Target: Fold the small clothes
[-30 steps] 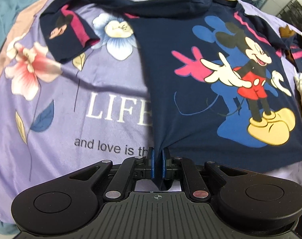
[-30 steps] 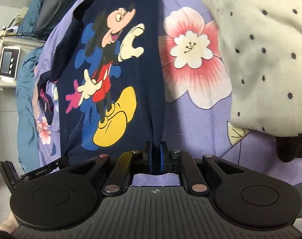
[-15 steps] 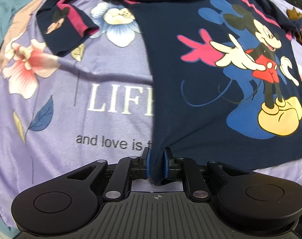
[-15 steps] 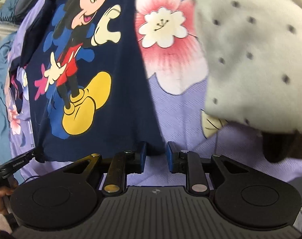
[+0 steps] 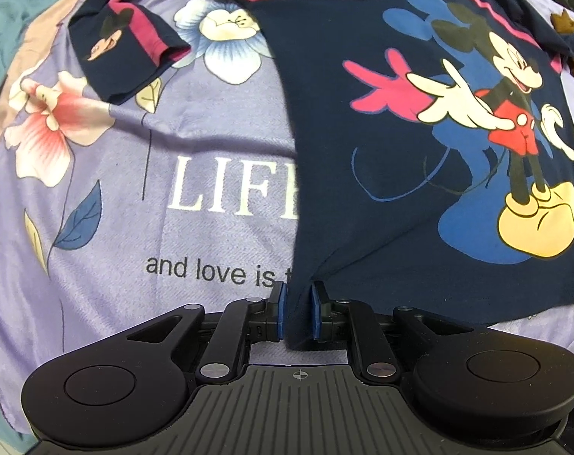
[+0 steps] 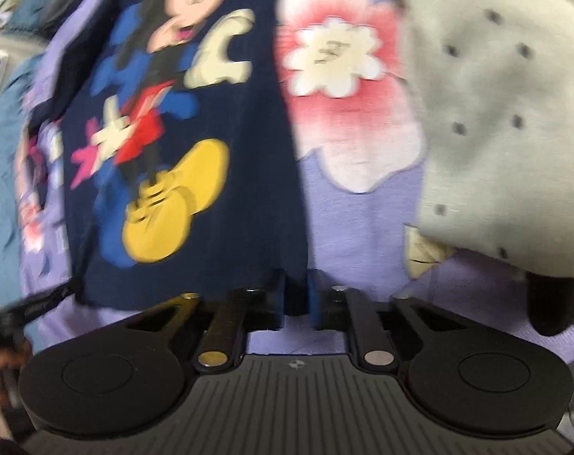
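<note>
Left gripper (image 5: 295,311) is pointed down at the bottom hem corner of the navy cartoon-mouse T-shirt (image 5: 362,144); its jaws have just been opening, dark hem fabric is seen between the blue pads, and a slim gap shows on at least one side, so the hem is judged released, not pinched. Right gripper (image 6: 295,301) is held at the opposite hem corner; its jaws have just been closing, cloth sits between them, but blur prevents telling whether it is clamped. T-shirt is spread face-up and mostly flat on the lilac floral-print bedsheet (image 5: 135,189), with one short sleeve (image 5: 124,49) laid out to the side. A cream dotted garment (image 6: 506,113) is piled beside it, apparently unfolded. Progress is judged early: spreading is done, no fold is made yet; sleeves, body folds and other clothes are left.
</note>
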### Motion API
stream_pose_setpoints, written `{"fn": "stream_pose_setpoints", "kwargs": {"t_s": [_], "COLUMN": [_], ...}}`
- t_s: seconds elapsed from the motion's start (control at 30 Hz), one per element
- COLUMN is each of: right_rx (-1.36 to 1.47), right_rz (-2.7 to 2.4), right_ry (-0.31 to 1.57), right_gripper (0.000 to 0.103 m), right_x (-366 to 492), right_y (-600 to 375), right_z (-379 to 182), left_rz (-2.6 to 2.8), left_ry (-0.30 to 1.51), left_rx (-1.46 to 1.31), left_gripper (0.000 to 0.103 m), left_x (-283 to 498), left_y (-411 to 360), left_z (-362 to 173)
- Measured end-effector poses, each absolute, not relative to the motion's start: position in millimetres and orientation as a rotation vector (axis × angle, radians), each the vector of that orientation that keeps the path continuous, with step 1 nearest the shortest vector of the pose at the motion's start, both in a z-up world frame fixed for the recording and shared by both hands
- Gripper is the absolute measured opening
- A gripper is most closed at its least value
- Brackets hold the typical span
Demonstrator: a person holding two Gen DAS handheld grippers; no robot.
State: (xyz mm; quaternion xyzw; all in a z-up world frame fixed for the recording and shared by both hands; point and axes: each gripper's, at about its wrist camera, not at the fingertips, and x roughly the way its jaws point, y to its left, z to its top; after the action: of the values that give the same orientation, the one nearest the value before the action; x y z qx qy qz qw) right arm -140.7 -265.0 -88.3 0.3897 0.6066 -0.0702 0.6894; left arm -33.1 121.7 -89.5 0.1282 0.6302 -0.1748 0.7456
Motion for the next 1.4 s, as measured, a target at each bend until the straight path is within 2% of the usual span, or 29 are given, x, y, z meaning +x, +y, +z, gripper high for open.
{"fn": "stream_pose_setpoints", "kwargs": {"t_s": [0.2,0.37,0.43,0.5,0.57,0.6,0.67,0.8,1.07,1.17,1.3,1.4], "right_rx": [0.640,0.689,0.704,0.727,0.729,0.725,0.714,0.680,0.512,0.425,0.289,0.309], "right_rz": [-0.151,-0.172,-0.185,-0.217,-0.229,-0.248,-0.271,-0.289,-0.231,-0.189,-0.148,-0.141], "right_ry": [1.379,1.394,1.421,1.431,1.424,1.415,1.383,1.291,1.144,1.092,1.040,1.061], "right_gripper": [0.013,0.014,0.023,0.027,0.038,0.049,0.049,0.049,0.049,0.050,0.059,0.059], "right_x": [-145,-140,-136,-136,-138,-140,-141,-131,-65,-38,-9,7], "right_y": [-272,-279,-275,-272,-275,-278,-286,-308,-330,-327,-318,-314], "right_z": [-50,-61,-70,-74,-70,-66,-55,-25,21,32,33,20], "left_rz": [-0.381,-0.378,-0.378,-0.354,-0.332,-0.327,-0.322,-0.356,-0.539,-0.622,-0.709,-0.744], "left_ry": [1.383,1.385,1.383,1.372,1.343,1.322,1.270,1.142,0.978,0.982,1.019,1.056], "left_rx": [0.269,0.286,0.281,0.287,0.288,0.290,0.305,0.353,0.344,0.357,0.418,0.454], "left_gripper": [0.048,0.048,0.050,0.061,0.061,0.061,0.063,0.072,0.073,0.073,0.073,0.073], "left_x": [-32,-30,-29,-27,-25,-23,-15,11,69,83,92,99], "left_y": [122,119,121,125,130,132,132,116,40,6,-37,-62], "left_z": [-91,-91,-88,-83,-76,-72,-62,-37,-4,-10,-35,-60]}}
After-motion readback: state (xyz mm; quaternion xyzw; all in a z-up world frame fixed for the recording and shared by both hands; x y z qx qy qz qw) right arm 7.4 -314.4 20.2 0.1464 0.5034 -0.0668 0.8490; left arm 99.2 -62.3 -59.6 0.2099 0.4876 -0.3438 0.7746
